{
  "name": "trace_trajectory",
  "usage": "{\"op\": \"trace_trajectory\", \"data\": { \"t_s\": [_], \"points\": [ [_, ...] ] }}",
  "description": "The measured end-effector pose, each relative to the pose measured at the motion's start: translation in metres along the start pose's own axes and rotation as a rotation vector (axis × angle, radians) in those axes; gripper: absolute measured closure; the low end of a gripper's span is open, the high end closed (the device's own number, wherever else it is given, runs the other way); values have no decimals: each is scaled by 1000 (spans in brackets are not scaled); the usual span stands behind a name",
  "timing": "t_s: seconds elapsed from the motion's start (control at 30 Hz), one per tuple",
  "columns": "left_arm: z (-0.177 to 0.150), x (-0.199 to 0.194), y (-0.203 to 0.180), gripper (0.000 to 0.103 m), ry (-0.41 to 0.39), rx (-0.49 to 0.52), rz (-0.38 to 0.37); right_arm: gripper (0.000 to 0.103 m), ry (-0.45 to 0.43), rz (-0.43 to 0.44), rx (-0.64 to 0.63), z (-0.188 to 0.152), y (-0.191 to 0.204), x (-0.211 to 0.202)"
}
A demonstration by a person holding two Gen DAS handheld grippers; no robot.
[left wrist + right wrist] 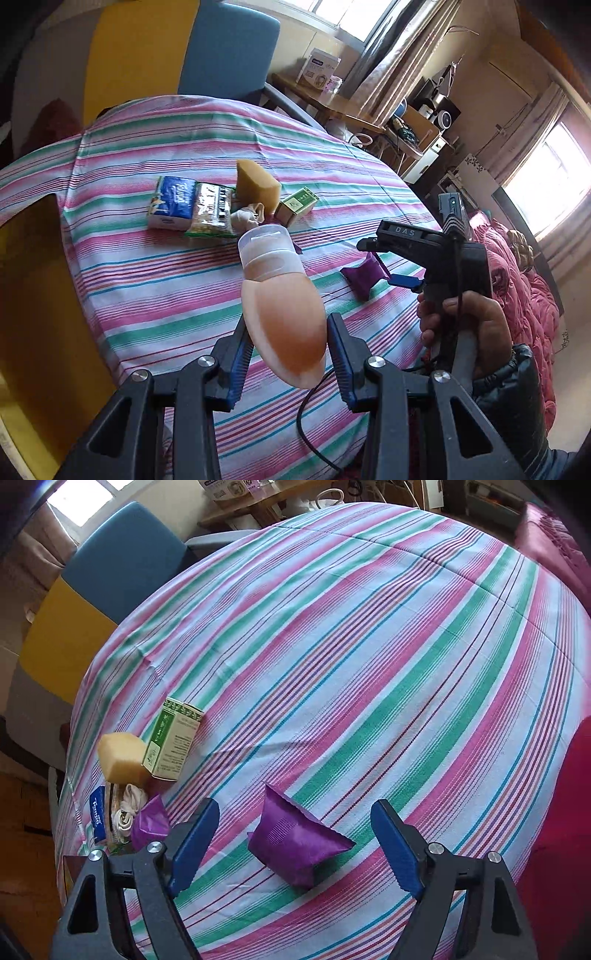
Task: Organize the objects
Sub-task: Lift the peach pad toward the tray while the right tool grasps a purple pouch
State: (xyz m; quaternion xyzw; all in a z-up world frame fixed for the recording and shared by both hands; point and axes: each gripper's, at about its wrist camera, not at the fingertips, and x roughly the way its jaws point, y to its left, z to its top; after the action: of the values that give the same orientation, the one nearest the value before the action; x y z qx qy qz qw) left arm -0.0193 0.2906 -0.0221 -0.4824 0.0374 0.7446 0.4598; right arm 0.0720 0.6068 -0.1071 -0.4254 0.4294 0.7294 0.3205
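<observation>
A lived-in home room, likely a bedroom or sitting room. Ahead of the jaws stretches a table under a pink, green and white striped cloth; beyond it stand a blue and yellow upholstered chair, a cluttered wooden side desk, curtained sunlit windows, and a quilted pink bedspread to the right.

black gripper frames, blue ribbed jaws, silver screws, black cable, bare hand, dark sleeve
</observation>
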Motion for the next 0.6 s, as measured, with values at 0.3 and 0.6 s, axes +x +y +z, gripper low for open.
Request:
{"op": "trace_trajectory", "data": {
  "t_s": [0.3, 0.6],
  "points": [
    [-26, -56, 39, 63, -73, -52, 42, 50, 35, -12, -41, -6, 8, 6],
    [-48, -110, 135, 63, -117, -223, 214, 53, 9, -29, -140, -15, 23, -2]
  ]
}}
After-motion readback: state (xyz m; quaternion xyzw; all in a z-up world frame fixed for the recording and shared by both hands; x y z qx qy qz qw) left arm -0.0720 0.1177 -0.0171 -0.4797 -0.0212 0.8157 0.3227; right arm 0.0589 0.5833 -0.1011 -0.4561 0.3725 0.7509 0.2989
